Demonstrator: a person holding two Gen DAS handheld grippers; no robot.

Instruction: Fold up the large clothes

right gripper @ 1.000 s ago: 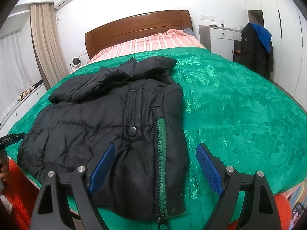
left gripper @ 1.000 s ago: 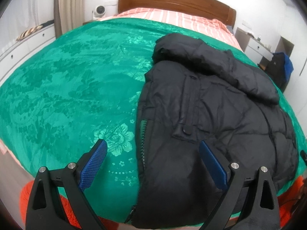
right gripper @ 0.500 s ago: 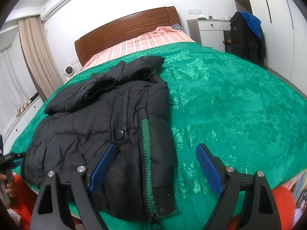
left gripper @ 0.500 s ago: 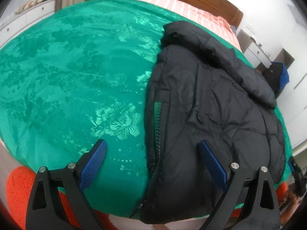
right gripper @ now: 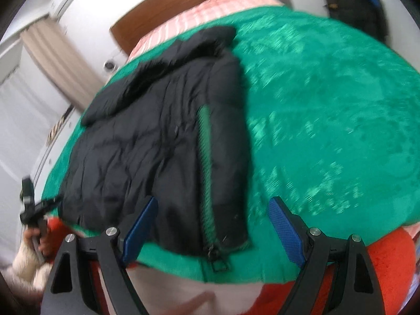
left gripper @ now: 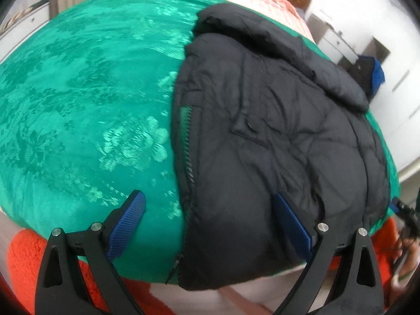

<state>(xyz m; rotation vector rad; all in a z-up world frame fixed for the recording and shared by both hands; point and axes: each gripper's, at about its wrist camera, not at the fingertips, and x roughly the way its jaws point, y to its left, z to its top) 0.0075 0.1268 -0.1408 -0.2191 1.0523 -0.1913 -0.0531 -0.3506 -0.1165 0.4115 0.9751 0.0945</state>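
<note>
A big bed [left gripper: 78, 78] fills both views, covered by a shiny green blanket [right gripper: 328, 105] with a flower pattern. On it lies a black puffy jacket [left gripper: 275, 131], spread flat near the foot edge of the bed, with its hood toward the wooden headboard [right gripper: 157, 10]. A green zipper [right gripper: 204, 157] runs down the jacket's front. Nothing lies on the jacket. The left gripper [left gripper: 207, 223] hangs over the jacket's bottom edge with its blue fingers [left gripper: 126, 223] spread wide, grasping nothing. The right gripper [right gripper: 212, 228] hangs over the zipper end, its fingers also spread wide and empty. Only the right view shows the curtain [right gripper: 60, 60] and a hand [right gripper: 39, 239] in a cream sleeve. Both views are a bit blurry.
</note>
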